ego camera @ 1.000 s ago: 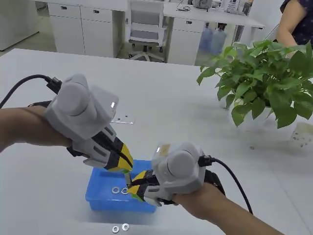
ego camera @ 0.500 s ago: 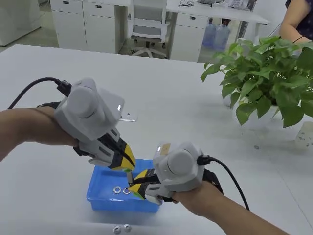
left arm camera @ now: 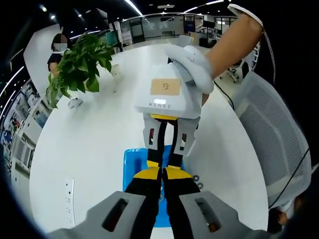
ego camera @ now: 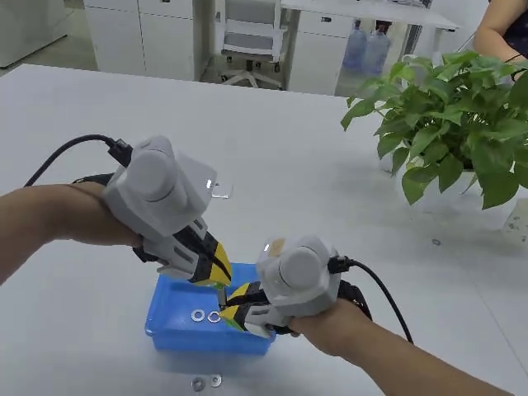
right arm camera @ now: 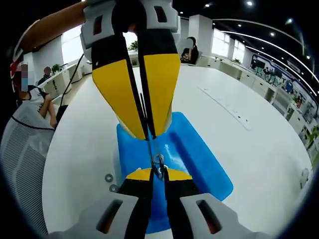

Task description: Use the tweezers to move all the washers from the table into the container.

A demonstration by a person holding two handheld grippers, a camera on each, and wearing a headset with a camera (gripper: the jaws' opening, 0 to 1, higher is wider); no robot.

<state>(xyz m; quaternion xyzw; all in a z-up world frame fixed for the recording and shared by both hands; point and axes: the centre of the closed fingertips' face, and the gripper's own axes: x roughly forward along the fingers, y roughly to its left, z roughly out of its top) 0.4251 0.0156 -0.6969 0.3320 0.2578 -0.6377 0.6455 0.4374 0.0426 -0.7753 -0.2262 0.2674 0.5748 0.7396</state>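
A blue container (ego camera: pixel 247 340) sits near the table's front edge with two washers (ego camera: pixel 198 315) lying in it. Two more washers (ego camera: pixel 215 380) lie on the table just in front of it, also seen as washers (right arm camera: pixel 108 177) beside the container (right arm camera: pixel 199 159). My left gripper (ego camera: pixel 216 279) comes down from the left, shut on thin metal tweezers (right arm camera: pixel 149 134). A washer (right arm camera: pixel 158 160) sits at the tweezers' tip over the container. My right gripper (right arm camera: pixel 158 174) meets that tip from the right, jaws shut around it. In the left gripper view my left gripper (left arm camera: pixel 162 172) faces the right one nose to nose.
A potted plant (ego camera: pixel 445 124) stands at the back right. A small clear packet (ego camera: pixel 219 190) lies behind the left gripper, and a tiny ring (ego camera: pixel 436 242) lies near the plant. Cables trail from both grippers. Cabinets and a chair (ego camera: pixel 247 37) stand beyond the table.
The head camera has shifted a little. Both grippers stay tip to tip over the blue container; nothing else has visibly moved.
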